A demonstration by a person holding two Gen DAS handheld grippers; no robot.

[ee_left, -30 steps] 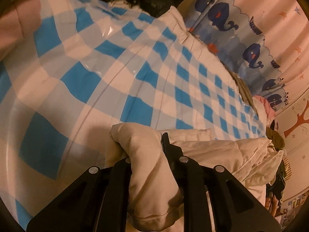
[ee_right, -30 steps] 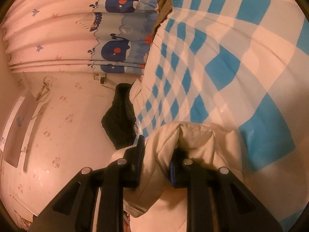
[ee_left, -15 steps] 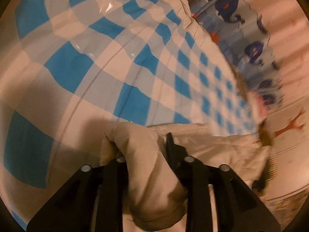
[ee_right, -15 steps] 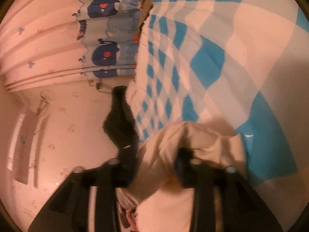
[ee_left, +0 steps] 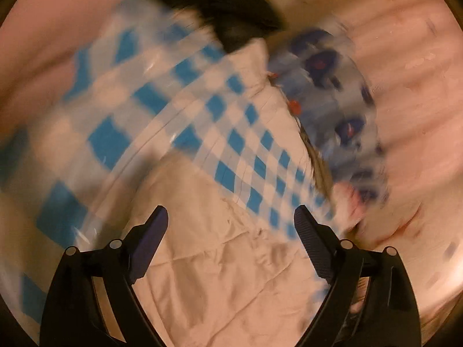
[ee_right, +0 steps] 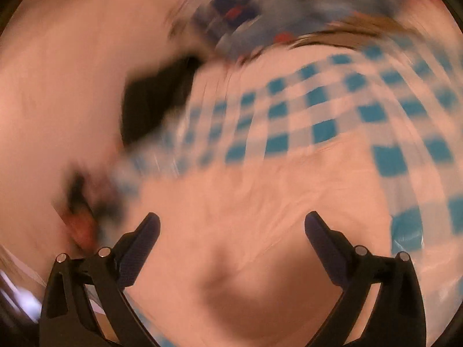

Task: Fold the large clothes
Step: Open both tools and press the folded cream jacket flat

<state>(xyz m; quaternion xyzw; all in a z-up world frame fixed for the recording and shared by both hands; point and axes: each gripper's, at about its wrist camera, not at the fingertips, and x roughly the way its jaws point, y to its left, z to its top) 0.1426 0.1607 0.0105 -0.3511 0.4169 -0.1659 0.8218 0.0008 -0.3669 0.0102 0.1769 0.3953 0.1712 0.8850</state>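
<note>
Left gripper: its jaws have just been opening and now stand wide apart, with nothing pinched between them. Both black fingers hang clear of the cloth.

Cream garment, left wrist view: it lies below and between the spread fingers, flat on the checked cover, and no pad touches it. It runs from under the gripper up toward the middle of the picture, where its upper edge meets the blue squares.

Look of the garment: pale cream, padded, with stitched seam lines crossing it and soft creases. Blur hides finer detail.

Blue-and-white checked cover: it spreads from the left edge across the middle, under the garment. A dark bundle sits at its far end, and a whale-print curtain hangs beside its right edge.

Right gripper: its jaws have also just been opening and are spread wide, with no cloth caught between them.

Cream garment, right wrist view: it lies beneath the open fingers and fills the lower middle, bulging into a rounded mound near the bottom. The frame is heavily blurred.

Containers: none can be made out in either view.
</note>
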